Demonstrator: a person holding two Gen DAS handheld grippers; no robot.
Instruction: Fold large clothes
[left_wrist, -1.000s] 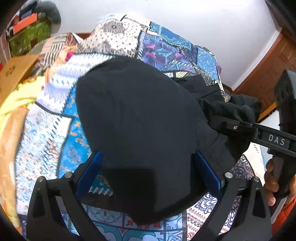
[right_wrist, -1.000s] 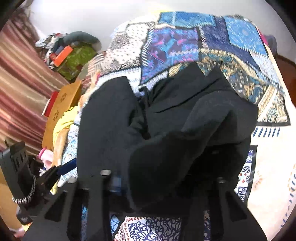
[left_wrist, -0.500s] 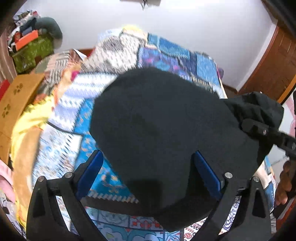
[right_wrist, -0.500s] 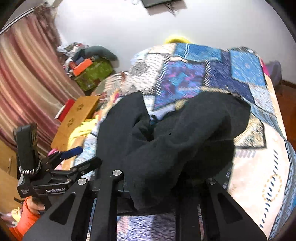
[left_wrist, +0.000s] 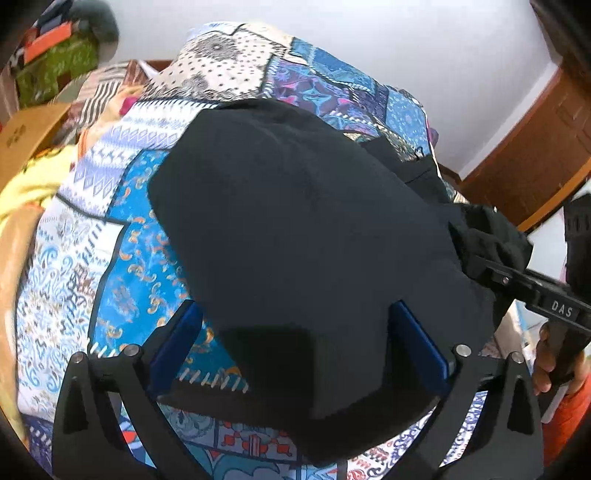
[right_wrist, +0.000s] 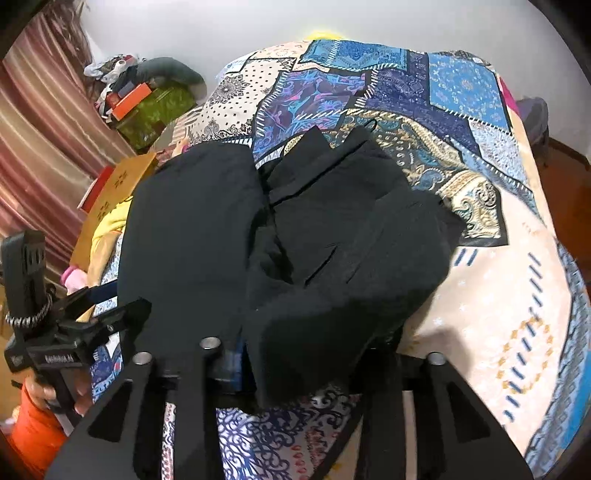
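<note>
So the black garment (left_wrist: 303, 236) is lying on the bed (left_wrist: 122, 236), spread over the patchwork bedspread, near the bed's close edge. From the left wrist view it looks like one big smooth dark panel, with a bunched bit hanging off toward the door side. From the right wrist view you can see it's more of a heap: one flat part toward the curtain side and a rumpled, layered part with folds next to it.

Left gripper (left_wrist: 295, 343): blue pads stand wide apart and the cloth's near edge droops between them. The pads don't press on it as far as I can see, so its jaws are open.

Right gripper (right_wrist: 306, 354): its jaws are opening, with a thick fold of the garment draped between and over the fingers. The pads are mostly buried under fabric, so I can't tell if they still pinch it.

Past the bed on the curtain side there's a cardboard box (right_wrist: 110, 192) and a pile of stuff with a green bag (right_wrist: 155, 110). A hand (left_wrist: 554, 365) in an orange sleeve holds the right gripper's handle
</note>
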